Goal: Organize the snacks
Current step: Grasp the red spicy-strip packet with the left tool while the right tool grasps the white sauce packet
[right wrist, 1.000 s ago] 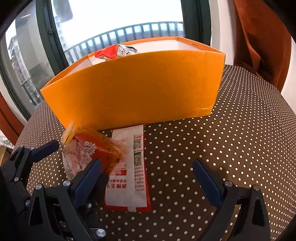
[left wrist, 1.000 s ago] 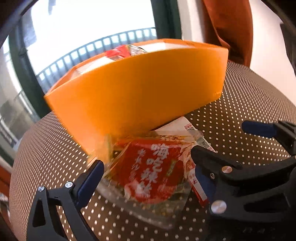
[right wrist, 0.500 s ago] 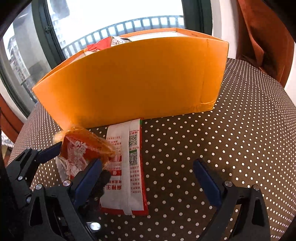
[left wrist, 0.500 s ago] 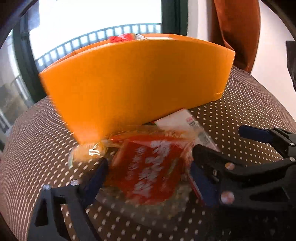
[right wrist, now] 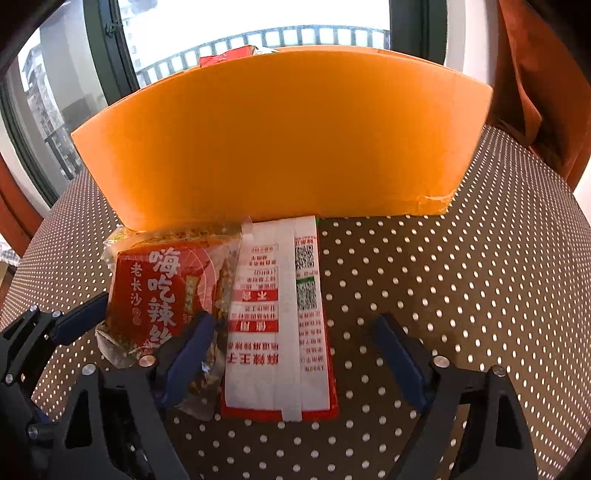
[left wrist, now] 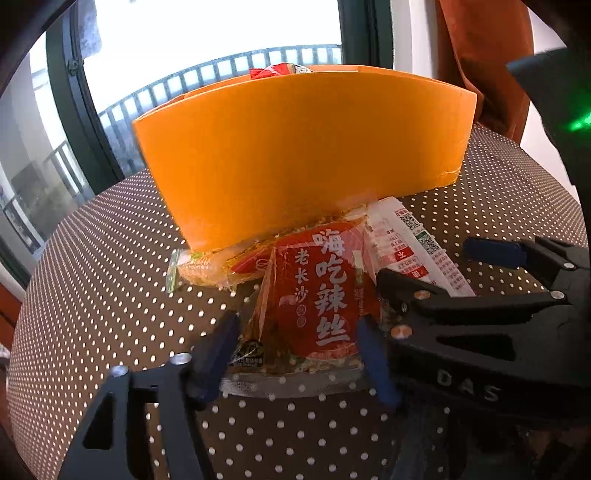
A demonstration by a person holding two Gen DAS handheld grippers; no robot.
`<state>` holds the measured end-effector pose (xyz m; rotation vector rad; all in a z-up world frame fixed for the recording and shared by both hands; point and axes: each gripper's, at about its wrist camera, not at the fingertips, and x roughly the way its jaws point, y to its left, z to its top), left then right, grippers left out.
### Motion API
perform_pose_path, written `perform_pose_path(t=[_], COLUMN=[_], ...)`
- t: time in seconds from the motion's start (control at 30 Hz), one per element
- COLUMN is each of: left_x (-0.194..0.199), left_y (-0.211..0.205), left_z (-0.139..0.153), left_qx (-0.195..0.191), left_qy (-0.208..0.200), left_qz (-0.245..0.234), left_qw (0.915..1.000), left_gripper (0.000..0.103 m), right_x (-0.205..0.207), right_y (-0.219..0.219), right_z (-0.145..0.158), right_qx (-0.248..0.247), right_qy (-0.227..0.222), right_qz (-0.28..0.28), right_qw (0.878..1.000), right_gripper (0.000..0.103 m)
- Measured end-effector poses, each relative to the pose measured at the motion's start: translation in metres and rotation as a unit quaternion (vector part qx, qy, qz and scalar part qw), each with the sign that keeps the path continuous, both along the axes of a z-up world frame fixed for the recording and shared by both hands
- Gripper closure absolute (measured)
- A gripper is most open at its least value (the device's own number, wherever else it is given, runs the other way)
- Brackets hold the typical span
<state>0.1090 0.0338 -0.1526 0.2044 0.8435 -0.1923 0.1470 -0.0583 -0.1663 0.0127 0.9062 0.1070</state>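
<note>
A brown desk (right wrist: 461,280) with white polka dots stands before a railed balcony window (right wrist: 258,22). The left gripper (left wrist: 299,354), jaws opening, pinches a red crinkly snack packet (left wrist: 317,291); the right gripper (right wrist: 295,354), closing, straddles a flat white-backed packet (right wrist: 277,325) below the orange cardboard box (right wrist: 280,140).

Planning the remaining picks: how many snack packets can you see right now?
3. A red clear-edged spicy-strip packet between the left gripper's fingers; a white-backed flat packet beside it on the table; a red packet poking above the orange cardboard box. More may be hidden inside.
</note>
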Motion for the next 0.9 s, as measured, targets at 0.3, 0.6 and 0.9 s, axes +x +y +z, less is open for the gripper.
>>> perform_pose_path(t=[0.3,0.6,0.9], left_x=[0.021,0.042,0.046], left_y=[-0.035,-0.07,-0.069], left_z=[-0.006,-0.01,-0.01], left_qx=[0.023,0.018,-0.02], left_qy=[0.0,0.004,0.004], left_qz=[-0.017,-0.024,-0.021], left_qw=[0.9996,0.9995,0.9996], left_gripper=[0.009,0.009,0.061], right_x=[0.001,-0.002,0.003], right_y=[-0.012,-0.053,-0.065], right_z=[0.001,0.007,0.009], right_qx=[-0.015,0.004,0.033], right_qy=[-0.016,-0.015,-0.013], right_qz=[-0.004,-0.023,-0.026], right_qw=[1.0,1.0,0.999], right_gripper=[0.052,0.053,0.055])
